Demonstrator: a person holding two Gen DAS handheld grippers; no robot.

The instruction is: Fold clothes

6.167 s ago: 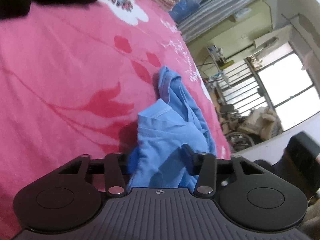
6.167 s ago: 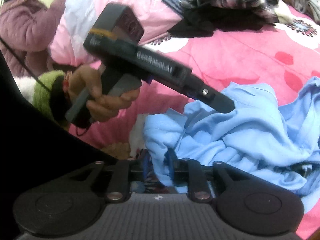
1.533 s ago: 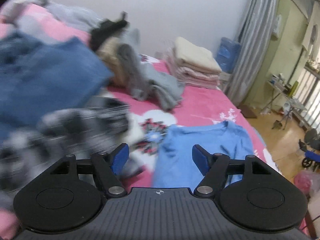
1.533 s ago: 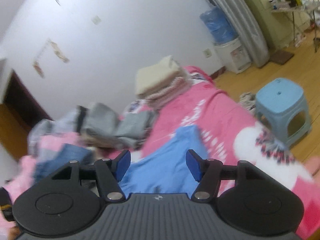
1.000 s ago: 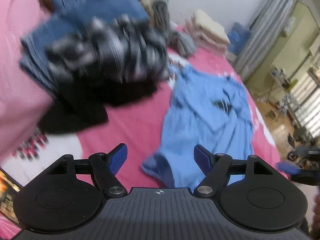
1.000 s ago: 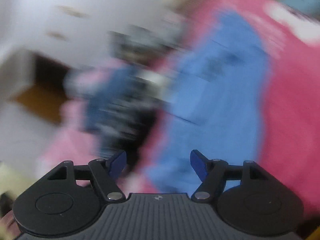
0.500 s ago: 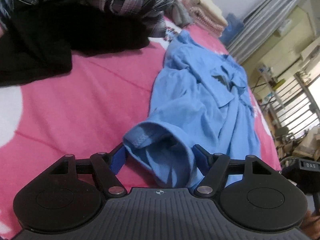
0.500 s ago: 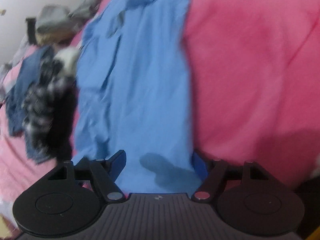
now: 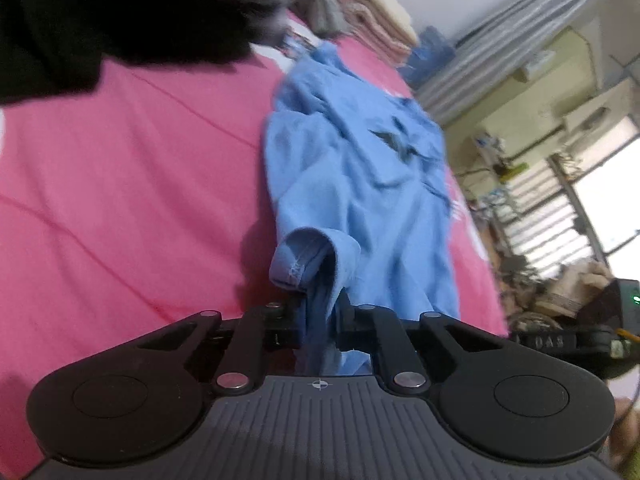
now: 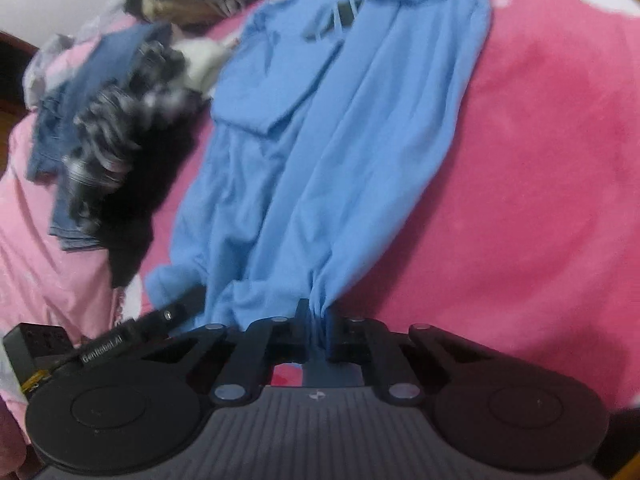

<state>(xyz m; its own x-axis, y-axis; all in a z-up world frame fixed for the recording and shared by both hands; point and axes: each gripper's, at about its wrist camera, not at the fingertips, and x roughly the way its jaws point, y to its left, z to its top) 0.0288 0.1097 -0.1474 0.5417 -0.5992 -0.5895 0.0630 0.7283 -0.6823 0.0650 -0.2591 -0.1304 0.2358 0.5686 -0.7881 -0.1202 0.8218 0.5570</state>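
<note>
A light blue shirt [image 9: 360,184] lies stretched lengthwise on the pink bedspread [image 9: 120,184], creased, with a dark print near its far end. My left gripper [image 9: 320,312] is shut on a bunched corner of its near hem, which curls up in front of the jaws. In the right wrist view the same blue shirt [image 10: 328,128] runs away from me, and my right gripper [image 10: 318,330] is shut on gathered cloth at the other near corner. The left gripper [image 10: 180,312] shows there at lower left, at the shirt's edge.
A pile of black, plaid and denim clothes [image 10: 104,144] lies left of the shirt. Folded towels [image 9: 380,12] are stacked at the far end of the bed. The bed's right edge, a curtain [image 9: 500,40] and a window [image 9: 592,208] lie beyond.
Both grippers were open over the near hem half a second ago; now each has shut on a corner of the shirt, and the cloth has gathered between the jaws.
</note>
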